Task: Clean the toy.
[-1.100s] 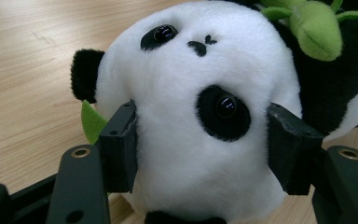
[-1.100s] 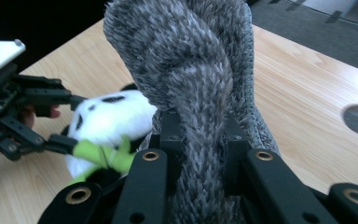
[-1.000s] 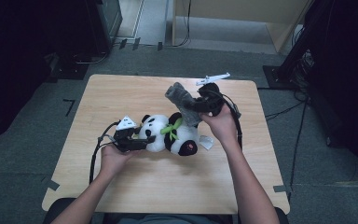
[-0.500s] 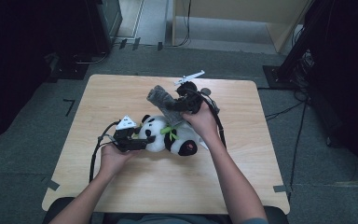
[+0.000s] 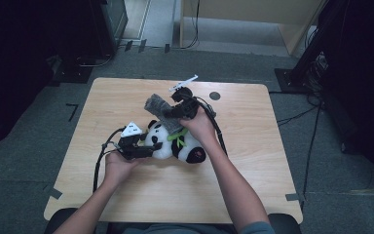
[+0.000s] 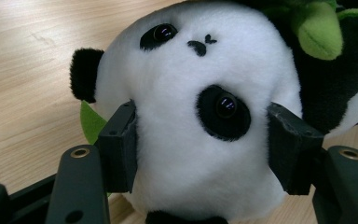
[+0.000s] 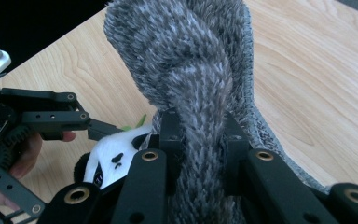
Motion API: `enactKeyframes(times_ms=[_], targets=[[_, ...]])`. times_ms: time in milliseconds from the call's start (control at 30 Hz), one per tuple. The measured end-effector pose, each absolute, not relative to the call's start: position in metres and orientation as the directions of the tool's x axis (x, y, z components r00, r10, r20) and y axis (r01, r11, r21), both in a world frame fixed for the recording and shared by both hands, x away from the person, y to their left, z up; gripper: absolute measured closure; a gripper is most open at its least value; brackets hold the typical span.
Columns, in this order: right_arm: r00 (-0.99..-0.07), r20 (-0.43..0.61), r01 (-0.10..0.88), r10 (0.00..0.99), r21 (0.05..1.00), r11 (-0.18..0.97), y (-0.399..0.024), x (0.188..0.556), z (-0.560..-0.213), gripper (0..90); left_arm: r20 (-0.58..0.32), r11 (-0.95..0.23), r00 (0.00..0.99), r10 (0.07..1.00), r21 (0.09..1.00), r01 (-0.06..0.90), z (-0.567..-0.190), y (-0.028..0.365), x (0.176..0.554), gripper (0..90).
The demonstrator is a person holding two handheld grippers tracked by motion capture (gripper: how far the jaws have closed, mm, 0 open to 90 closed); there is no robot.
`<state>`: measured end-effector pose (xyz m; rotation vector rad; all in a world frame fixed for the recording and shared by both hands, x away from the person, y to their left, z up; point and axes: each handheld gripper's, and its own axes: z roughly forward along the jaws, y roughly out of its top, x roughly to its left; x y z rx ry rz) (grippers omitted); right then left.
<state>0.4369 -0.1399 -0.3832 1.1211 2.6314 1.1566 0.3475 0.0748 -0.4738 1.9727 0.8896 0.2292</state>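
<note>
Grey fuzzy cloth, one, pinched in your right gripper, one plush panda lying across table, head clamped in your left gripper.

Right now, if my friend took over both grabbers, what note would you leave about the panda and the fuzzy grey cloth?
Left gripper: shut on the panda, squeezing its white head, on the table.
Right gripper: shut on the grey cloth, held above the panda's body.
Done: panda pinned, cloth picked up.
Left: the cloth is not yet on the panda; probably lower it on, then let go.
</note>
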Motion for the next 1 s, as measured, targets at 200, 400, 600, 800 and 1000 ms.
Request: enactKeyframes(times_ms=[200,400,600,800,1000], targets=[[-0.740,0.239,0.612,0.629,0.629,0.480,-0.125,0.441,-0.394,77.1,-0.193,-0.303,0.717,0.670,0.810,0.502,-0.473,0.075,0.348,35.8],[-0.731,0.237,0.627,0.640,0.601,0.495,-0.119,0.443,-0.405,77.2,-0.211,-0.289,0.710,0.672,0.808,0.514,-0.475,0.076,0.350,35.9],[-0.726,0.252,0.638,0.639,0.594,0.490,-0.124,0.448,-0.410,77.1,-0.207,-0.288,0.707,0.676,0.809,0.512,-0.476,0.075,0.350,35.9],[-0.721,0.243,0.639,0.649,0.595,0.487,-0.127,0.449,-0.413,77.0,-0.216,-0.278,0.699,0.682,0.807,0.520,-0.476,0.075,0.349,36.1],[-0.694,0.228,0.662,0.683,0.576,0.480,-0.136,0.452,-0.414,77.2,-0.214,-0.283,0.693,0.688,0.800,0.529,-0.475,0.074,0.349,36.7]])
